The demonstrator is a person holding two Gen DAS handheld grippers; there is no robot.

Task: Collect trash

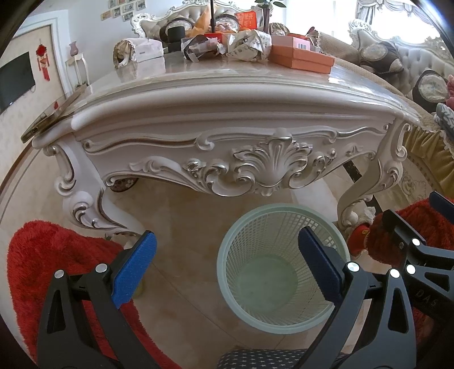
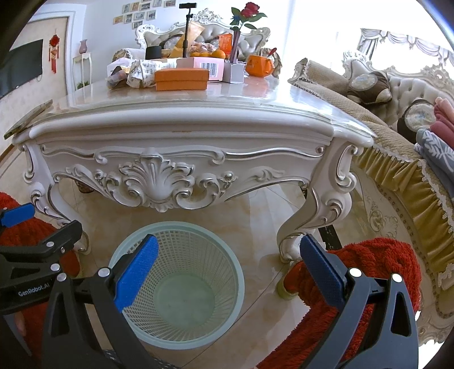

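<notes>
empty bin [image 1: 272, 272] below cluttered table [image 1: 227, 113]

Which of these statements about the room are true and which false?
1. The bin on the floor is full of rubbish. False: it is empty.
2. Both tongs, left and right, are open and hold nothing. True.
3. An orange box lies on the table. True.
4. The crumpled paper already lies in the bin. False: it is on the table.
5. A red rose stands at the table's far end. True.
</notes>
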